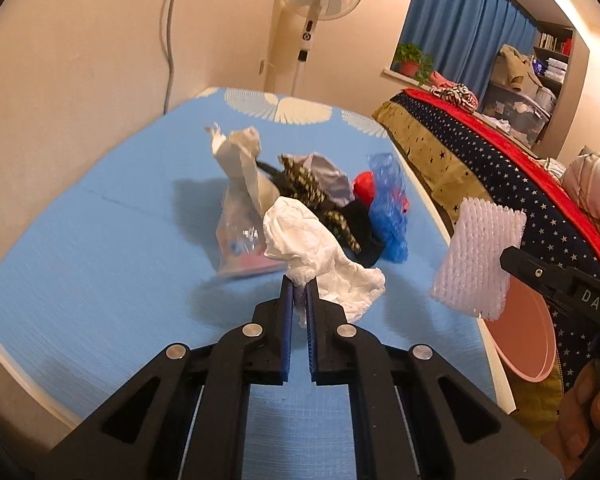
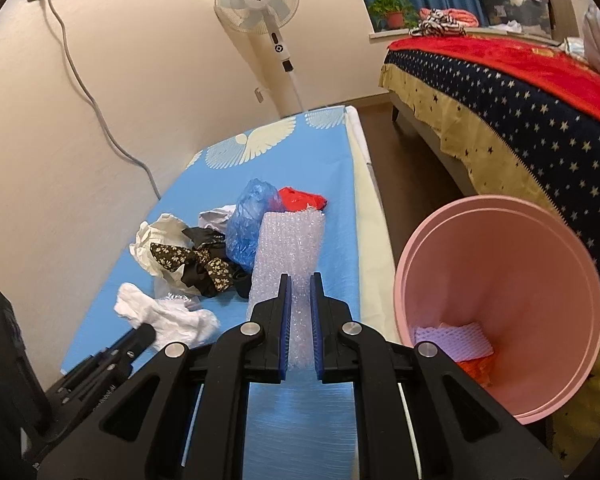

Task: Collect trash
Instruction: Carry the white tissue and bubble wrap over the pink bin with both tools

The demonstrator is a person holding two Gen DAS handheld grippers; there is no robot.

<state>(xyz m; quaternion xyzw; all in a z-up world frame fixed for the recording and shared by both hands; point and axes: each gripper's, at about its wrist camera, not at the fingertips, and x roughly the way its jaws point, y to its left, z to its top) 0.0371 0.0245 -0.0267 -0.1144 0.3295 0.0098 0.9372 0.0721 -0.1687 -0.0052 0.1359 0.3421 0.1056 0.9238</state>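
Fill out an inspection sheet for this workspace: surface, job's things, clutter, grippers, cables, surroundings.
Surface: blue mat on a low table beside the wall.
Job's things: pink bin holds foam netting and something orange; white tissue and bubble wrap picked up.
Clutter: pile of plastic bags and scraps on the mat.
Grippers: left gripper shut on the tissue; right gripper shut on the bubble wrap.
Cables: grey cable hangs from a wall socket.
Surroundings: standing fan, bed, potted plant.
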